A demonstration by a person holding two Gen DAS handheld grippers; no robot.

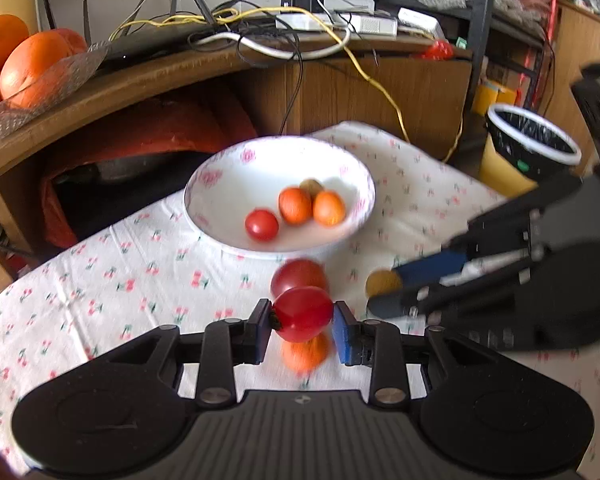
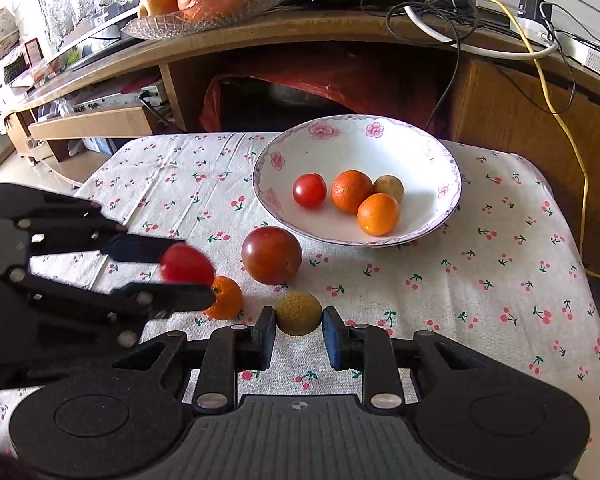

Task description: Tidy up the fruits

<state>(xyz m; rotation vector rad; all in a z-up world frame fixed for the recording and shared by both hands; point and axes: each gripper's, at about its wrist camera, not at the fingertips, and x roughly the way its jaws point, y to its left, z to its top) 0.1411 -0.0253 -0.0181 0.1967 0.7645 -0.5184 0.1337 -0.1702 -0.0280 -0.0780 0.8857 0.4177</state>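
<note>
Left claw (image 1: 302,316): closed on a red cherry tomato (image 1: 303,313), lifted above the tabletop (image 1: 140,280).
Right claw (image 2: 299,326): pads touching both sides of a brownish round fruit (image 2: 299,313) on the cloth.
Bowl (image 2: 284,148): holds a tomato, two small oranges, one brown fruit.
Loose: large tomato (image 2: 271,255), small orange (image 2: 225,298).

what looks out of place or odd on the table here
Nothing is spilled or damaged. The only strays are two fruits on the tablecloth outside the white bowl: a large red fruit and a small orange. The left gripper holds a cherry tomato; the right gripper holds a brownish round fruit.
</note>
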